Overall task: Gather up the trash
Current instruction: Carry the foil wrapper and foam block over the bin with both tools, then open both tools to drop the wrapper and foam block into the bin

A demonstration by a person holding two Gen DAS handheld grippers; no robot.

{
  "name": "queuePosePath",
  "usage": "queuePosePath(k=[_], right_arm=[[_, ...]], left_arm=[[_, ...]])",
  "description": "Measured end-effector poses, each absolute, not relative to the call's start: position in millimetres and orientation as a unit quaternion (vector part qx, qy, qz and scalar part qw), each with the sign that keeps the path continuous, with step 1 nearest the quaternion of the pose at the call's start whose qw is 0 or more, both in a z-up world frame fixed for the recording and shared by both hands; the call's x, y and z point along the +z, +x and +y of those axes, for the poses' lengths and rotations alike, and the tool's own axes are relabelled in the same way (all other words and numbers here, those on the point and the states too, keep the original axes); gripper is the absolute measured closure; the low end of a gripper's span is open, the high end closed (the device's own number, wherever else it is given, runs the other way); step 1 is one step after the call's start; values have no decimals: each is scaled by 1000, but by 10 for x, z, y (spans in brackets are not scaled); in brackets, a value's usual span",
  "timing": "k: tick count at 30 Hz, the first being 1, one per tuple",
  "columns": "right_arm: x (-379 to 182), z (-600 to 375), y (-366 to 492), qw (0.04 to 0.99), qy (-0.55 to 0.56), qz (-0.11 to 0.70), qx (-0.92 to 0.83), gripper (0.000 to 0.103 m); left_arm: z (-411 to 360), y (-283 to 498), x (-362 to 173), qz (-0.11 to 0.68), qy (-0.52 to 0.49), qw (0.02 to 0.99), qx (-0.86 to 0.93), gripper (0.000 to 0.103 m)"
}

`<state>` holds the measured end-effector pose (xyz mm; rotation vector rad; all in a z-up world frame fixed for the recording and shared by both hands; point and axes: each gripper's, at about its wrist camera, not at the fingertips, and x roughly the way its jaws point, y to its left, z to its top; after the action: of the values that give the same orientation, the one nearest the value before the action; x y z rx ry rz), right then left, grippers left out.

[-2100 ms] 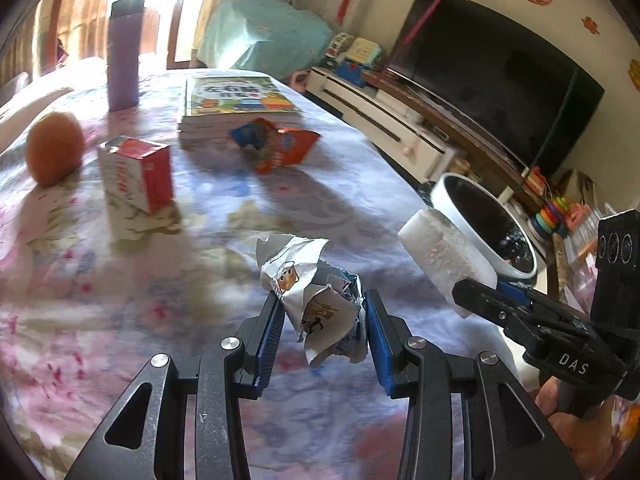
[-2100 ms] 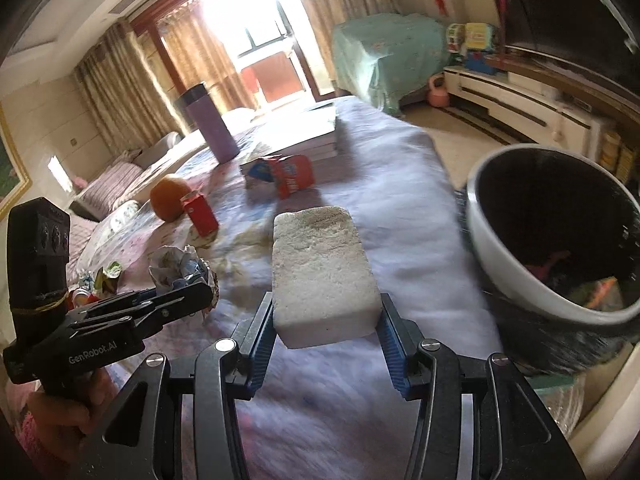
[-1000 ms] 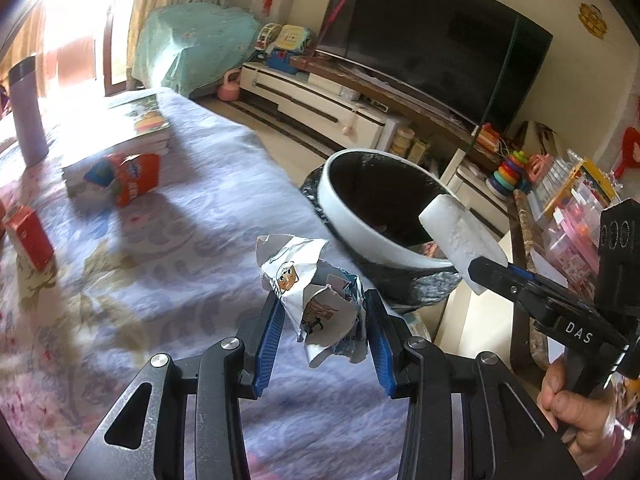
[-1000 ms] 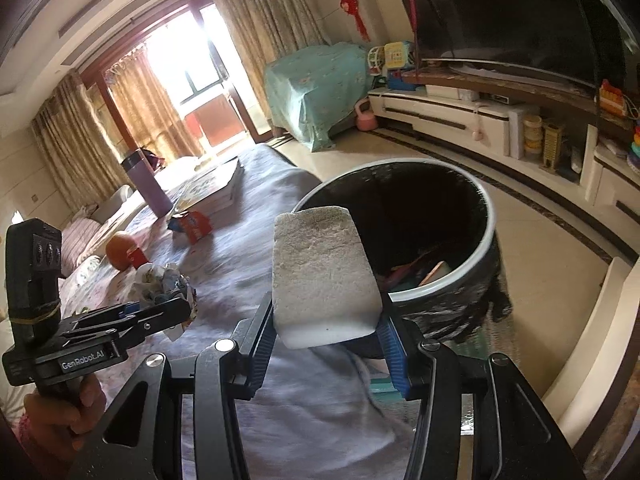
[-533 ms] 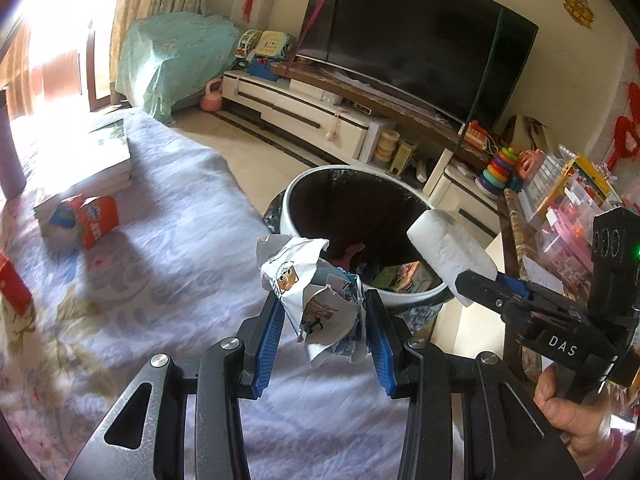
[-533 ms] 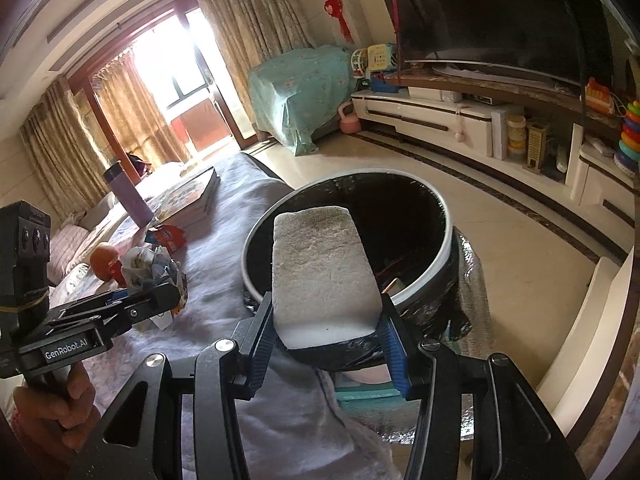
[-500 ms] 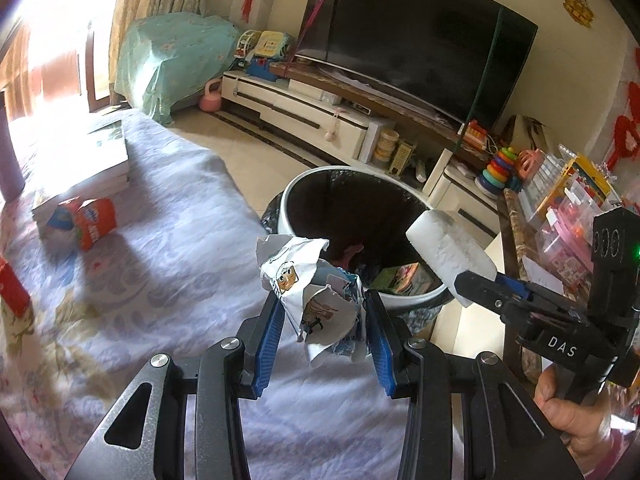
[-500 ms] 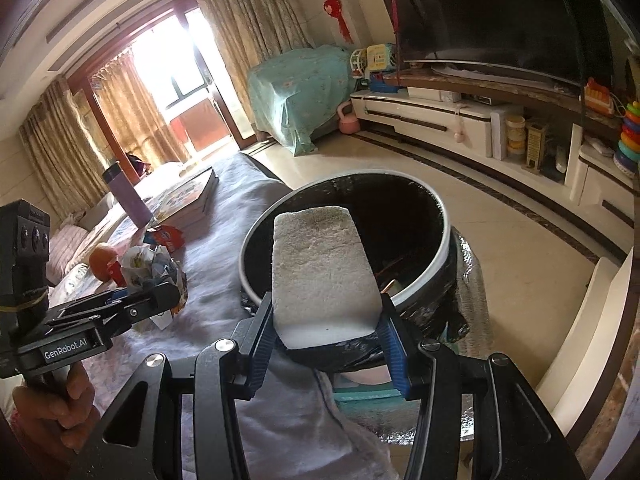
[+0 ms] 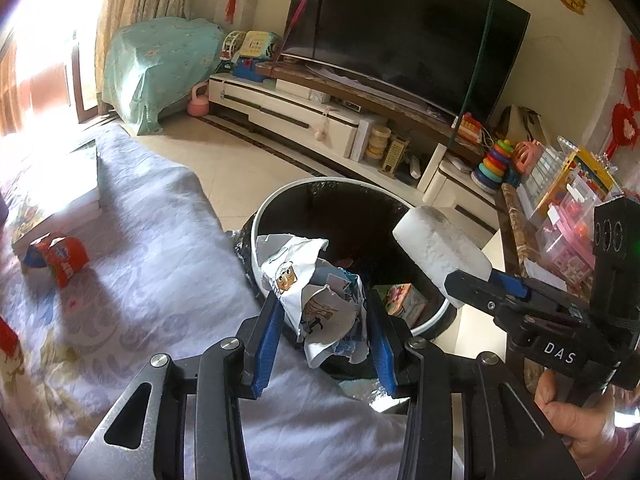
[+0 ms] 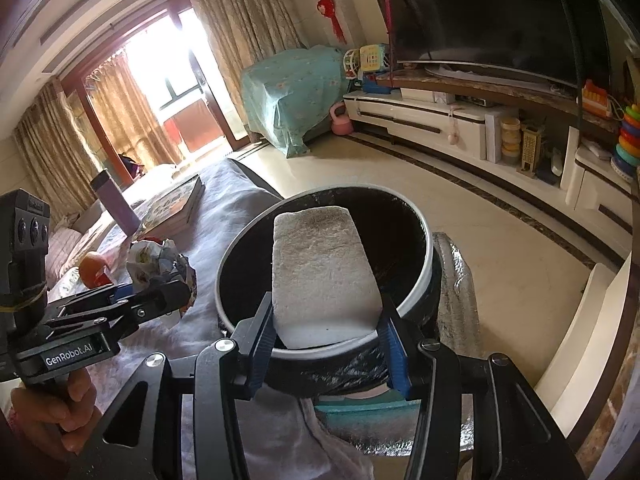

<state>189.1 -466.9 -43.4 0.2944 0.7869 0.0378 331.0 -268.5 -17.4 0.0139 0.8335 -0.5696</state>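
Note:
My left gripper [image 9: 326, 334] is shut on a crumpled paper wrapper [image 9: 316, 284] with cartoon prints, held at the near rim of a round trash bin [image 9: 276, 200] lined with a black bag. My right gripper [image 10: 326, 332] is shut on a white foam block [image 10: 320, 268], which hangs over the bin's [image 10: 426, 280] dark opening. In the left wrist view the right gripper [image 9: 468, 276] and foam block [image 9: 436, 246] reach in from the right above the bin. The left gripper [image 10: 176, 288] with the wrapper [image 10: 160, 262] shows at the left of the right wrist view. Some trash [image 9: 400, 298] lies inside the bin.
The bin stands on the floor beside a table with a pale floral cloth [image 9: 132, 248]. On the table lie an orange snack packet [image 9: 60, 258], stacked books [image 10: 168, 206], a purple bottle [image 10: 116, 204] and an orange [image 10: 90, 264]. A TV [image 9: 400, 36] and low cabinet [image 9: 300, 116] stand behind.
Both grippers have moved off the table toward the bin, carrying the wrapper and the foam block. The bin now fills the middle of both views, with the foam block over its opening.

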Motion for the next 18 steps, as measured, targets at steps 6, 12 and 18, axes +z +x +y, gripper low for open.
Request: queuePosePath(k=[6, 12, 18], right_arm=[[-404, -4689, 2019, 914, 136, 382, 17, 54], [-410, -4708, 2119, 912, 128, 390, 17, 54], [-453, -4744, 2180, 909, 129, 397, 16, 54]], left_arm=[[-2798, 3444, -174, 399, 11, 875, -274, 63], [-2889, 3591, -210, 405, 12, 872, -274, 63], [-2969, 3726, -265, 413, 14, 870, -270, 61]])
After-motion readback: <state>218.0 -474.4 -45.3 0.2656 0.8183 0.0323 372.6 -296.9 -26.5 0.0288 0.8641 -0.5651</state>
